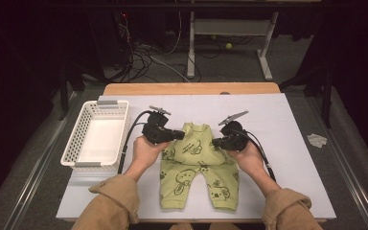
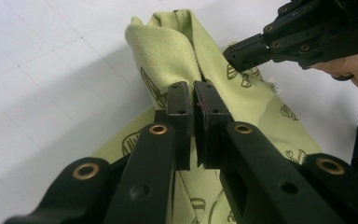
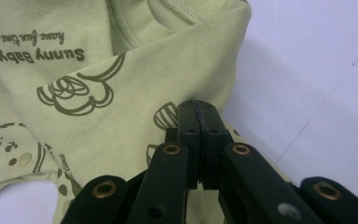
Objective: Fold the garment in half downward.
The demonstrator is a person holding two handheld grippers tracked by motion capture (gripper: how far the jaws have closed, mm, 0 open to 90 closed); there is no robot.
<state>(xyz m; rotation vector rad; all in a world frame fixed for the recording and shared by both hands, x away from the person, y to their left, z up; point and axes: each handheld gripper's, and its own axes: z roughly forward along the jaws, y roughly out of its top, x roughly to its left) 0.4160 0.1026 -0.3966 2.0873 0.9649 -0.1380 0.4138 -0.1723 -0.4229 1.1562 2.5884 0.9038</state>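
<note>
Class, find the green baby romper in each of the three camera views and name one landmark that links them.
High view: green romper lies at table centre, between the two grippers.
Left gripper view: it runs from top centre to bottom right, a fold pinched in the jaws.
Right gripper view: it covers the left and centre.
Shared landmark: its dark cartoon print.

White mesh basket (image 1: 79, 139) sits at left of desk (image 1: 287, 143), on its white top. Beyond desk: cables (image 1: 143, 55) on floor, white frame legs (image 1: 230, 28), yellow ball (image 1: 228, 46). Crumpled paper (image 1: 317, 140) lies right of desk.
</note>
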